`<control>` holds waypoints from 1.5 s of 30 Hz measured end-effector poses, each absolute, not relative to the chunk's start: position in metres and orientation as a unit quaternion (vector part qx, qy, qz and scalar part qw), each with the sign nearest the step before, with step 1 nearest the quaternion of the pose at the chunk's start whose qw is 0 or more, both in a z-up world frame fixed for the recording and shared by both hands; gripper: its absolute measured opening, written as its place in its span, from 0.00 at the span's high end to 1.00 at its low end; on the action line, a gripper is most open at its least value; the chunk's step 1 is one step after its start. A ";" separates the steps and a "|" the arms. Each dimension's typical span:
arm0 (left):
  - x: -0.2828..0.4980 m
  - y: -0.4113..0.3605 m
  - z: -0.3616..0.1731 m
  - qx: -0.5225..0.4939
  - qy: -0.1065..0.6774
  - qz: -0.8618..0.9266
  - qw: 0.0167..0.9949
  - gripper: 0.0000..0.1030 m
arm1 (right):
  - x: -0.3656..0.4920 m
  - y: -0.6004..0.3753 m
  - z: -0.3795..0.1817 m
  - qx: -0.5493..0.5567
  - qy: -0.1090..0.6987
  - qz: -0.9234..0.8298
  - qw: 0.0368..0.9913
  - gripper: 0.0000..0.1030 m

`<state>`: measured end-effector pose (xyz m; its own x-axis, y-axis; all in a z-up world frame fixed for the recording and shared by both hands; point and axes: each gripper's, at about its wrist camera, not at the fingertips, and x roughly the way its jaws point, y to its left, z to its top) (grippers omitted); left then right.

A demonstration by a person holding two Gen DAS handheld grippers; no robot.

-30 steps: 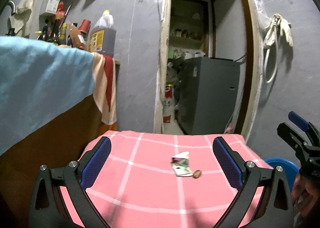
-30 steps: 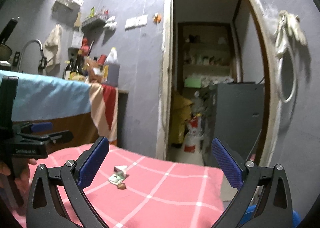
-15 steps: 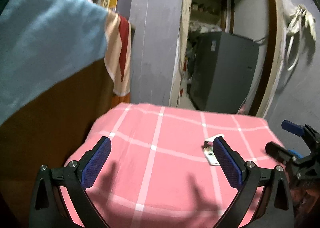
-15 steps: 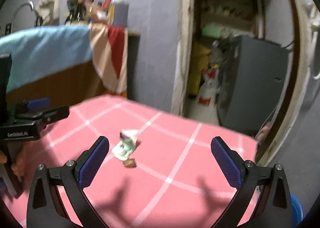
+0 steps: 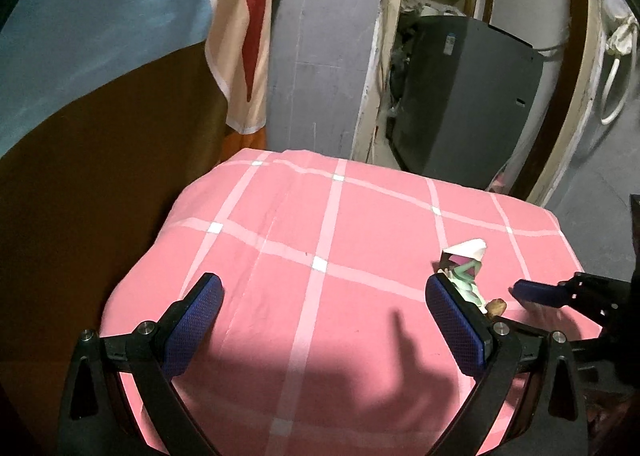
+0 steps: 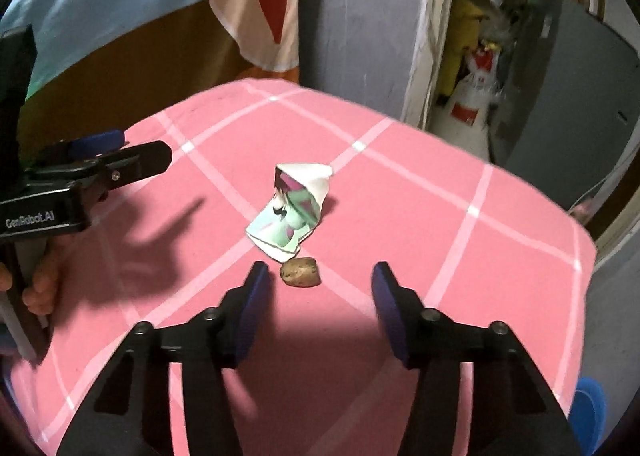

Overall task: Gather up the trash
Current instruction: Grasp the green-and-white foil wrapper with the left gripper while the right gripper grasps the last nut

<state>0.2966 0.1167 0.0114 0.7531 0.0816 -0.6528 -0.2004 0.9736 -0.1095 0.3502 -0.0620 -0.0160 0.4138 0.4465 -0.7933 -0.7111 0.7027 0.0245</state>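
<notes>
Pink cloth (image 6: 400, 192) with a white grid, mint-green, magenta and white wrapper (image 6: 294, 212), brown nut (image 6: 301, 273), black grippers with blue pads (image 5: 456, 330), light-blue towel (image 5: 100, 16), grey wall (image 5: 320, 48).

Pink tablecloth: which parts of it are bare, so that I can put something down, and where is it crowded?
The pink tablecloth is bare along its far edge and on the right, beyond the crumpled wrapper. The left half, before the left gripper, is bare too. It is crowded only near the wrapper and the small brown lump, where the right gripper is closing its jaws, nothing between them yet.
</notes>
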 end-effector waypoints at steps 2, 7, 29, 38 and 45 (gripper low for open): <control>0.298 0.114 0.012 -0.081 0.346 0.072 0.932 0.03 | 0.352 -0.061 -0.018 -0.161 0.420 0.352 0.820 0.57; 0.302 0.105 0.010 -0.070 0.358 0.055 0.929 0.04 | 0.351 -0.059 -0.016 -0.162 0.421 0.366 0.814 0.78; 0.346 0.052 -0.006 -0.023 0.422 -0.057 0.904 0.09 | 0.368 -0.107 -0.008 -0.124 0.416 0.330 0.839 0.82; 0.360 0.031 -0.013 -0.014 0.450 -0.047 0.892 0.36 | 0.369 -0.123 -0.008 -0.101 0.417 0.326 0.843 0.82; 0.361 0.031 -0.014 -0.017 0.449 -0.046 0.892 0.63 | 0.369 -0.126 -0.008 -0.091 0.415 0.327 0.844 0.82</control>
<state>0.3611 0.0312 -0.0140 0.5917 -0.0975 -0.8003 0.0675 0.9952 -0.0713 0.3686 -0.1259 -0.0084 0.4420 0.4765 -0.7600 -0.6281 0.7693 0.1170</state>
